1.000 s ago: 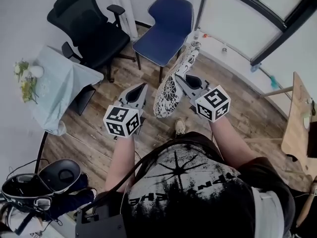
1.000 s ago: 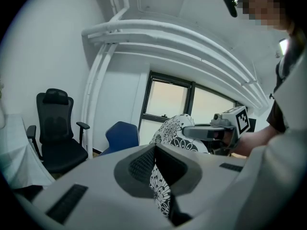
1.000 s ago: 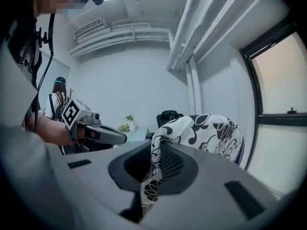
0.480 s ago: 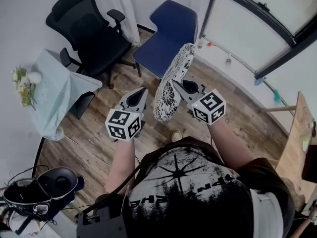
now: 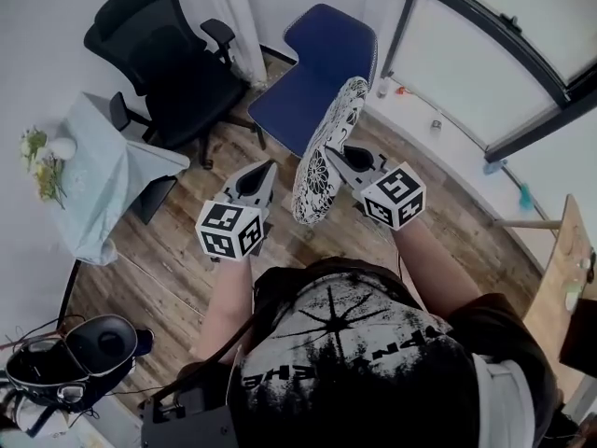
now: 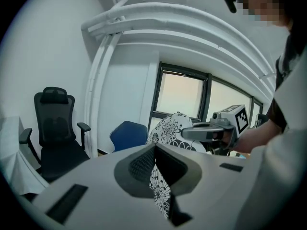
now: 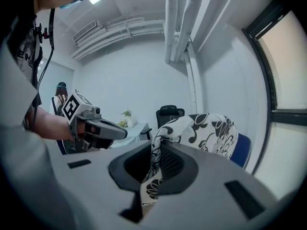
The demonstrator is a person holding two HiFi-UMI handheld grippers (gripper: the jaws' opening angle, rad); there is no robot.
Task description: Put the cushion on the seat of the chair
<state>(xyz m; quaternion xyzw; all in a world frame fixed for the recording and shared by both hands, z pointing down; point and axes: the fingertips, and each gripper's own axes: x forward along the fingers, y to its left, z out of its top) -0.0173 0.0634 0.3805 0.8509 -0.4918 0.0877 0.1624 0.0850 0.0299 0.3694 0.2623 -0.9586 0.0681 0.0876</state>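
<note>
The cushion [image 5: 326,152] is black-and-white floral and hangs on edge between my two grippers above the wooden floor. Its top end reaches the front right corner of the blue chair's seat [image 5: 303,96]. My right gripper [image 5: 334,154] is shut on the cushion's right edge, and floral cloth runs through its jaws [image 7: 160,150]. My left gripper [image 5: 269,168] sits at the cushion's left side. A strip of the floral cover [image 6: 159,190] is pinched in its shut jaws. The blue chair [image 6: 127,134] stands ahead with nothing on its seat.
A black office chair [image 5: 163,54] stands left of the blue one. A small table under a pale cloth [image 5: 103,171] holds flowers [image 5: 37,161] at the left. A white window ledge [image 5: 448,129] runs along the right. Dark gear [image 5: 84,353] lies at the bottom left.
Both grippers have carried the cushion forward, closer to the blue chair. The hold on the cushion looks the same.
</note>
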